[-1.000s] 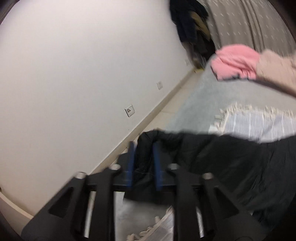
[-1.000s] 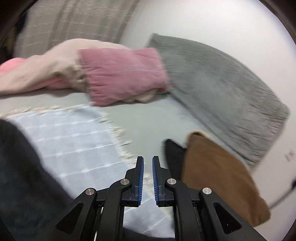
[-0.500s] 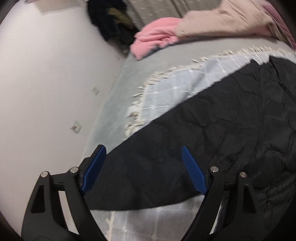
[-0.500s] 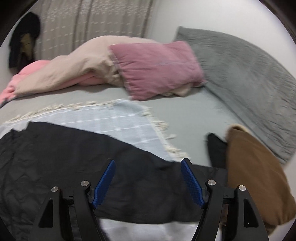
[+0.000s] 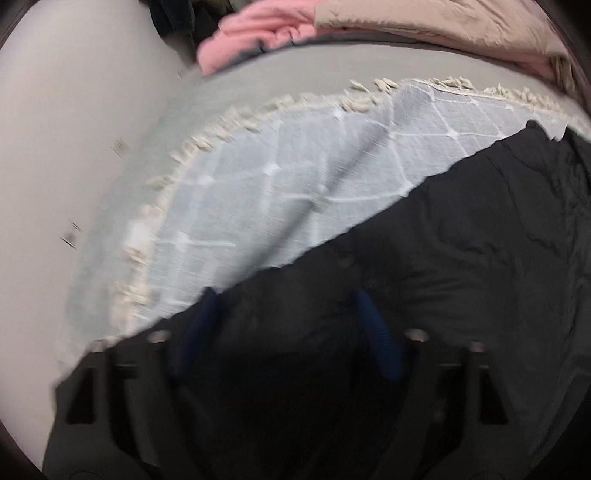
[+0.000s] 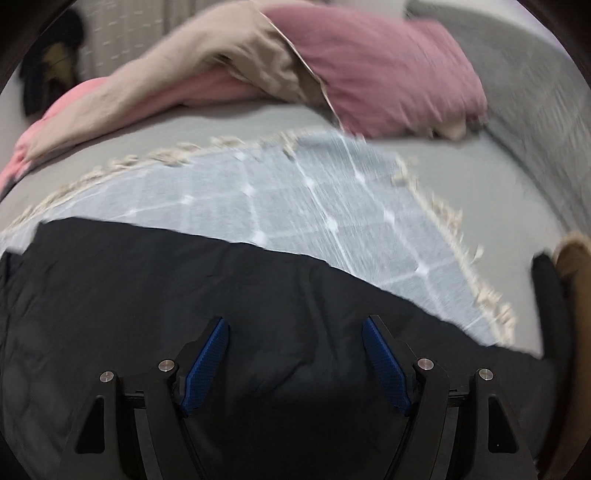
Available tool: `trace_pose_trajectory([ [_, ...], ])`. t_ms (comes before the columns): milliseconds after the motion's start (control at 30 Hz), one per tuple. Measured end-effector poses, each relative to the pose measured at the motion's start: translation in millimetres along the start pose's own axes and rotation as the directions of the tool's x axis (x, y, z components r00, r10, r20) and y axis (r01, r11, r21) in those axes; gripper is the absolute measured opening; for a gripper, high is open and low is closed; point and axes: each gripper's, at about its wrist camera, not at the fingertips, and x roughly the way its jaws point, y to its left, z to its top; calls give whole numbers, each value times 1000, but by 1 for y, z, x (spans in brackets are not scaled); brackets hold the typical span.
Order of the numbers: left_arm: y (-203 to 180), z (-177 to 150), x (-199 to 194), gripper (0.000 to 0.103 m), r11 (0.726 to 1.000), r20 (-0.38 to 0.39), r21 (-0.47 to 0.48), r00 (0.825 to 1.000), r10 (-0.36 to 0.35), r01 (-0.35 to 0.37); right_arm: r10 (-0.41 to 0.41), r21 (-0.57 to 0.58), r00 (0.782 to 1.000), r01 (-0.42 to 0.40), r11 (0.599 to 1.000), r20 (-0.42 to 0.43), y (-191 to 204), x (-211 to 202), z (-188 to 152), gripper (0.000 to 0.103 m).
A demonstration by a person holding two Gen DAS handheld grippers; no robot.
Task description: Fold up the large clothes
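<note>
A large black garment (image 5: 461,266) lies spread flat on a pale blue fringed throw (image 5: 280,177) on the bed; it also shows in the right wrist view (image 6: 177,280). My left gripper (image 5: 286,299) is open and empty, hovering just above the garment's left part. My right gripper (image 6: 295,325) is open and empty above the garment's right part, its blue pads (image 6: 384,365) wide apart. Both views are motion-blurred.
A beige duvet (image 6: 207,62), pink blanket (image 5: 255,33) and mauve pillow (image 6: 388,74) lie at the far side of the bed. A grey pillow (image 6: 535,110) and a brown cushion (image 6: 576,273) sit at the right. A white wall (image 5: 66,147) runs along the left.
Both grippers went from shut to open, letting go of the black garment, which now lies flat. Since then both have moved down closer over it.
</note>
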Motion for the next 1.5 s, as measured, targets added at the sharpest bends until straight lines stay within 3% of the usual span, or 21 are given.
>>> trace_pose_trajectory([
  [33,-2,-2,1,36,999,-14,-27,1000,-26,26,22,39,999,-20,999,-28,-3,13,-3,71],
  [100,-22,-4,-4,13,1000,-6,-3,1000,15,-15,62,72,998,-62,995,-8,-2,22,-13,58],
  [200,-51,-7,-22,8,992,69,66,992,107,-112,66,-55,996,-62,997,68,20,14,-23,19],
  [267,-52,-3,-46,7,991,180,11,976,126,-130,40,-88,994,-30,996,105,29,5,-30,13],
  [333,-42,1,-70,7,986,306,-82,938,162,-144,-4,-84,983,20,996,184,30,-7,-35,12],
  [400,-34,8,-74,8,984,350,-142,925,147,-103,-54,-73,965,75,994,258,30,-13,-35,13],
  [467,-40,18,-51,15,977,311,-125,929,202,-171,-109,-65,958,130,989,265,32,-6,-33,16],
  [533,-53,20,-17,20,961,181,-48,944,275,-271,-154,-91,968,175,980,198,38,9,-30,23],
  [600,-55,9,-22,23,957,190,-66,938,290,-282,-196,-106,960,220,970,198,44,5,-31,29],
  [633,-55,-2,-37,30,964,228,-85,937,266,-252,-208,-101,955,233,967,210,44,-2,-32,38],
  [700,-56,-22,-68,68,980,314,-89,928,199,-180,-190,-101,948,222,970,256,46,-29,-39,53],
  [800,-69,-53,-107,76,997,441,-19,894,81,-81,-87,-148,939,143,979,334,51,-68,-58,73],
  [900,-91,-99,-116,77,978,446,198,882,-154,70,76,-231,958,-10,973,277,65,-86,-92,76],
  [933,-99,-107,-111,77,969,411,238,897,-160,64,107,-244,965,-46,969,240,67,-84,-99,76],
  [967,-106,-119,-95,77,959,338,283,934,-118,18,134,-259,974,-83,962,183,69,-77,-109,76],
  [1000,-107,-127,-80,77,951,288,309,955,-69,-25,131,-274,984,-93,957,123,68,-66,-118,76],
  [1100,-81,-134,-77,80,974,268,227,963,-35,-27,61,-255,993,-33,966,104,45,-50,-127,79],
  [1167,-49,-132,-74,81,991,237,123,971,28,-59,-51,-172,997,62,983,65,11,-41,-124,89],
  [1200,-32,-134,-73,82,996,213,74,976,41,-58,-47,-129,998,52,990,39,-7,-38,-124,97],
  [1300,5,-150,-88,82,999,175,-43,984,13,-6,-86,-23,996,85,996,-14,-40,-51,-131,97],
  [1500,50,-201,-129,82,989,175,-139,984,-17,42,-36,-47,997,39,998,61,-61,-96,-155,98],
])
